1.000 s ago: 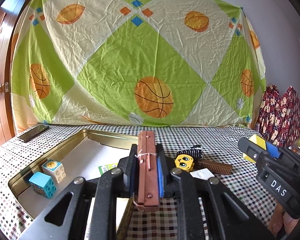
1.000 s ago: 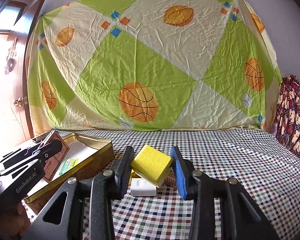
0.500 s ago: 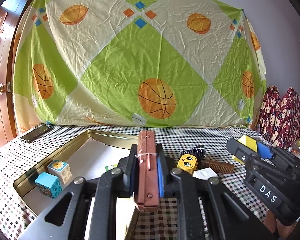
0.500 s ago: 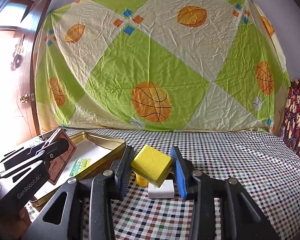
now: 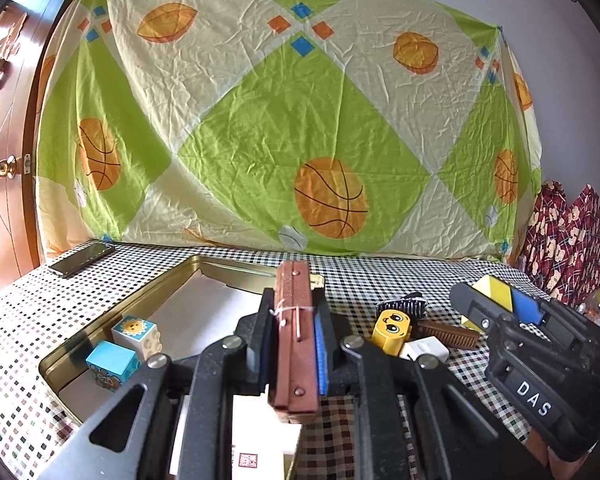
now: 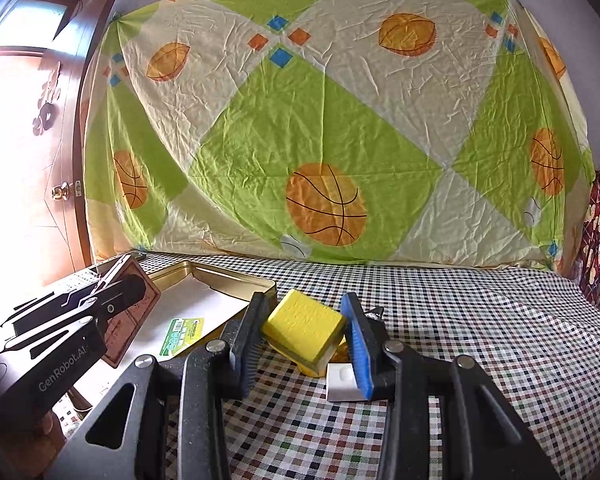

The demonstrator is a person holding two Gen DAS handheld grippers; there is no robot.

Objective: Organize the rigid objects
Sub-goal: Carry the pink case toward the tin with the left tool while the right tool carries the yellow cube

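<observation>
My left gripper (image 5: 294, 332) is shut on a flat brown notebook (image 5: 294, 344), held on edge above the near end of the gold tin tray (image 5: 148, 292). Two toy cubes, one white (image 5: 134, 330) and one blue (image 5: 110, 364), sit in the tray's left corner. My right gripper (image 6: 304, 332) is shut on a yellow block (image 6: 304, 326), held above the checked cloth just right of the tray (image 6: 236, 280). It also shows in the left wrist view (image 5: 496, 300). The left gripper with the notebook (image 6: 130, 316) shows at the left of the right wrist view.
On the cloth right of the tray lie a yellow face block (image 5: 390, 330), a white piece (image 5: 424, 350), a brown comb (image 5: 446, 330) and a dark brush (image 5: 404, 304). A phone (image 5: 82, 260) lies far left. A green card (image 6: 182, 334) lies in the tray.
Both grippers have shifted left, the right one closing on the tray's right edge. The left one has come in further over the tray. Both grips are unchanged.
</observation>
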